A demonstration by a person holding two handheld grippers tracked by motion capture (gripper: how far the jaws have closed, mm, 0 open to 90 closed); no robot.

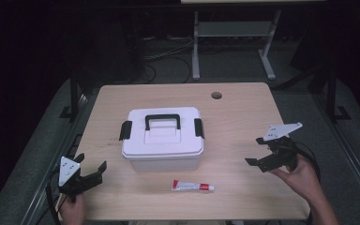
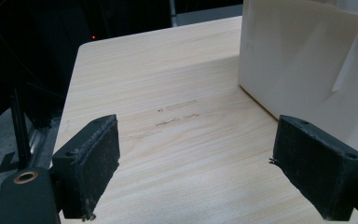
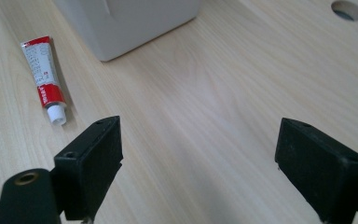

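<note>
Inspection at the light wooden surface (image 1: 243,117). A white plastic storage box with black carry handle and black side latches (image 1: 163,138) sits at centre, lid on, both latches down. A small red-and-white squeeze tube with a white cap (image 1: 192,186) lies on the surface just beside the box front, at 6 o'clock from it, not touching it.

Left gripper (image 1: 90,176) hangs at the near left corner, fingers (image 2: 91,161) released and spread wide with bare surface between them; the box wall stands at 2 o'clock in the left gripper view. Right gripper (image 1: 260,154) hangs at the near right edge, fingers (image 3: 95,163) likewise released, nothing between them.

Key relation: the tube lies at about 8 o'clock from the right gripper in the high view, at 11 o'clock in the right gripper view. Its long axis runs 9 to 3 across the surface, cap pointing to 3 o'clock, toward the right hand. Judged: the right gripper is somewhat nearer and faces the cap end; a grasp would want the fingers set across that axis
</note>
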